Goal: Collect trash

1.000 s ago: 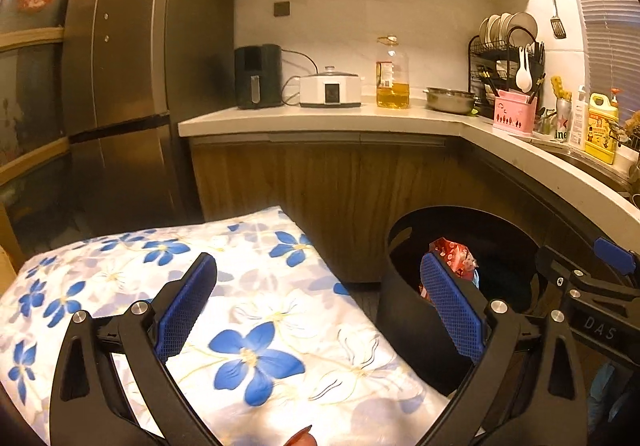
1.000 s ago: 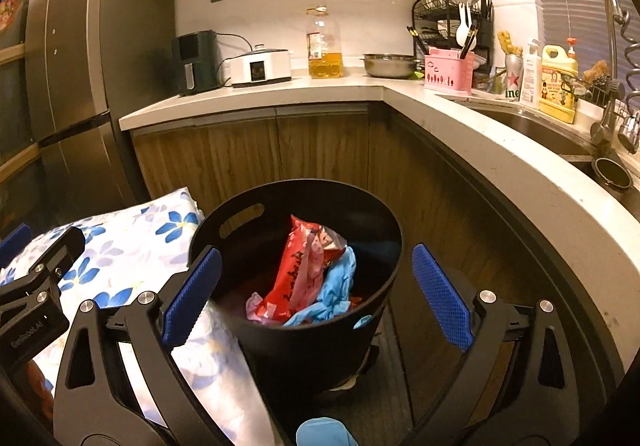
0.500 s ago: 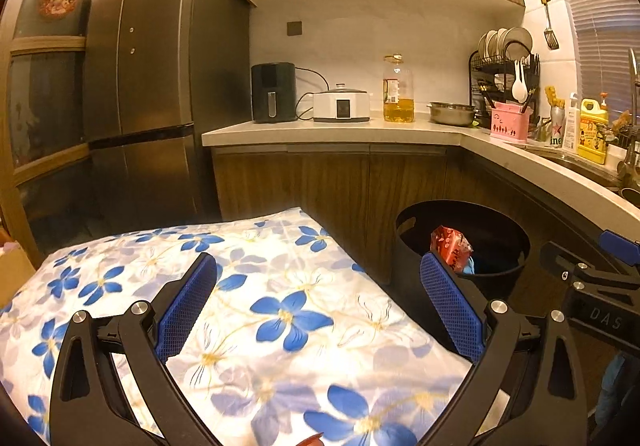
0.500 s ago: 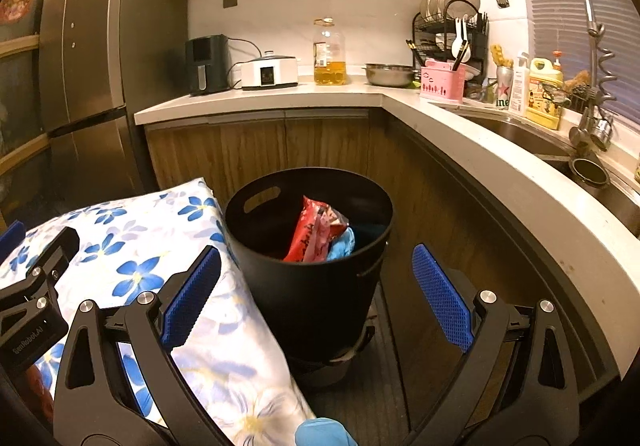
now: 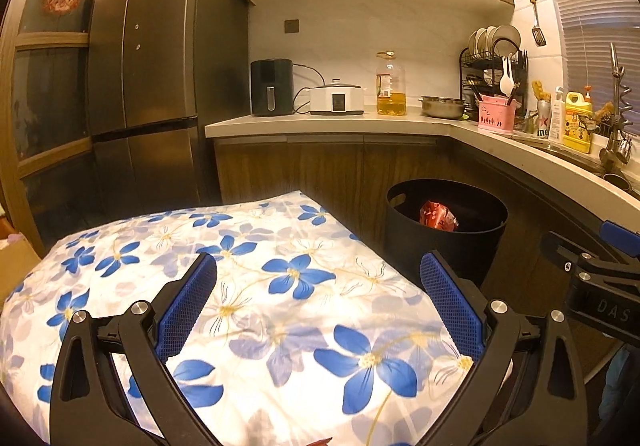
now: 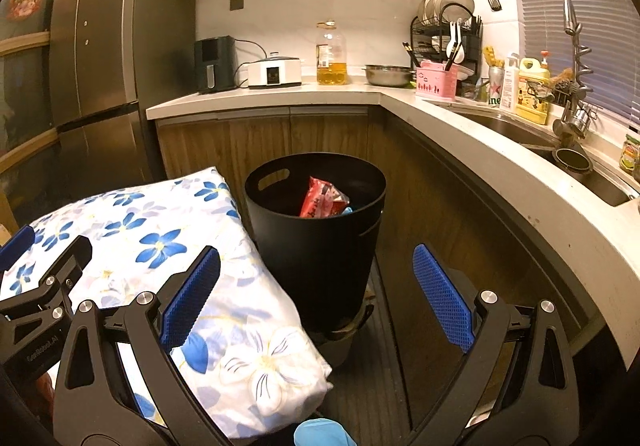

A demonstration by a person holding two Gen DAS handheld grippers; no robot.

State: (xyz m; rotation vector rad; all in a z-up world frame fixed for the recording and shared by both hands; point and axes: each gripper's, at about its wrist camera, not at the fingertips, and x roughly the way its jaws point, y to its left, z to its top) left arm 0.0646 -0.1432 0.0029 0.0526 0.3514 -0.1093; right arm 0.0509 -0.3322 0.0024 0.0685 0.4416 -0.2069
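Note:
A black round trash bin (image 6: pixel 316 221) stands on the floor by the wooden cabinets; it also shows in the left wrist view (image 5: pixel 444 230). Inside it lie a red snack wrapper (image 6: pixel 320 201) (image 5: pixel 437 214) and a bit of blue trash (image 6: pixel 346 210). My right gripper (image 6: pixel 316 294) is open and empty, held back from the bin and above its base. My left gripper (image 5: pixel 320 306) is open and empty over a white cloth with blue flowers (image 5: pixel 240 286). The right gripper's body shows at the right edge of the left wrist view (image 5: pixel 600 286).
The flowered cloth (image 6: pixel 160 254) covers a raised surface left of the bin. A curved countertop (image 6: pixel 460 133) with a sink (image 6: pixel 560 149), dish rack (image 6: pixel 444 33), oil bottle (image 6: pixel 331 53) and appliances runs behind and right. A tall fridge (image 5: pixel 160 85) stands at left.
Both grippers have pulled back and up from the bin, which now looks smaller and farther off. Both stay open and empty. The trash in the bin has not moved.

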